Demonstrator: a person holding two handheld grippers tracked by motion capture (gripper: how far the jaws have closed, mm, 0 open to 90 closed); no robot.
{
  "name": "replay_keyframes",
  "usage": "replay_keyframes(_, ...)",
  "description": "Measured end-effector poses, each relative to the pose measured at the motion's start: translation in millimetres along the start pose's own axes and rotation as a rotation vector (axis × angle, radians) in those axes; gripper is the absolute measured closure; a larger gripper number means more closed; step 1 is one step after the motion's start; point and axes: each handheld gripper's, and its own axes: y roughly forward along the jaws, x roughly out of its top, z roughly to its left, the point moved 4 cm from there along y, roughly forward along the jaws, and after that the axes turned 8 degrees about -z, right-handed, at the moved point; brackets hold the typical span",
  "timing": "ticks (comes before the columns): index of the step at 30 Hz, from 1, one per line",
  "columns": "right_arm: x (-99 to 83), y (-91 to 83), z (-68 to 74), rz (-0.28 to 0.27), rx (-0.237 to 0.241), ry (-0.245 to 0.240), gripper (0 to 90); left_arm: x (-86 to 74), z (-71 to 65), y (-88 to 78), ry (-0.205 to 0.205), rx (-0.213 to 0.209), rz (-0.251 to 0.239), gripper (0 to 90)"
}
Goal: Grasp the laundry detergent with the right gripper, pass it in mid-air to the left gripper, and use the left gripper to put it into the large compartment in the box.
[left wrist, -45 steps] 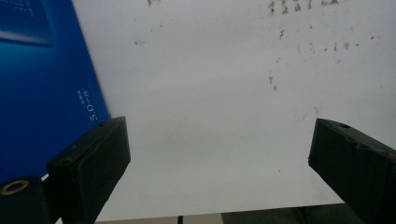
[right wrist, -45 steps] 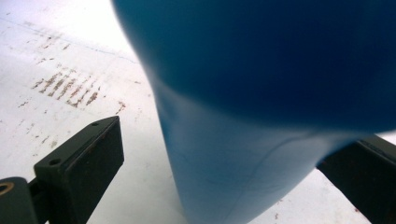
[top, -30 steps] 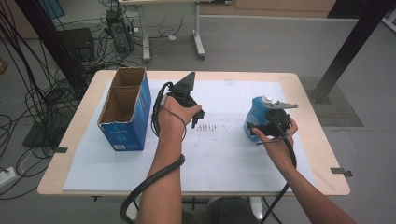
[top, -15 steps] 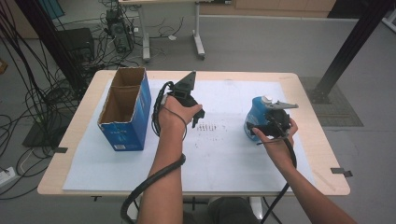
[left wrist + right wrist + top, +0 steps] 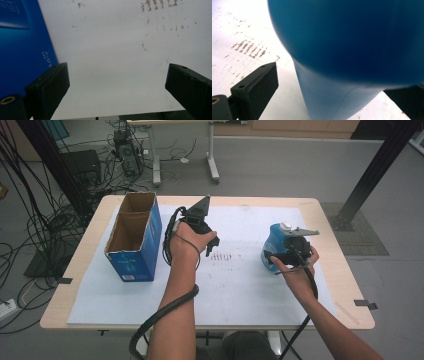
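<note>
A bench (image 5: pixel 90 270) under white paper stands among floor cables; the open blue carton (image 5: pixel 134 239) sits at its left. The left claw (image 5: pixel 117 87) hovers spread and empty beside it. The right claw (image 5: pixel 332 100), jaws wide, straddles the blue bottle (image 5: pixel 274 247) standing right: next, likely, squeeze and lift

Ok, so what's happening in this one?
A person at a table holds a hand-held gripper in each hand. The right hand-held gripper has its jaws spread around a blue bottle standing on the white mat, not clearly clamped yet. The left hand-held gripper is open and empty, beside an open blue cardboard box.
</note>
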Motion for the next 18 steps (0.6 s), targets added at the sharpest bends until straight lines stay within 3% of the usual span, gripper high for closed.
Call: replay_keyframes(18, 1.3, -0.5, -1.6, -0.004, -0.001, -0.001, 2.3, -0.1, -0.5, -0.2, -0.001, 0.000, 0.000, 5.9)
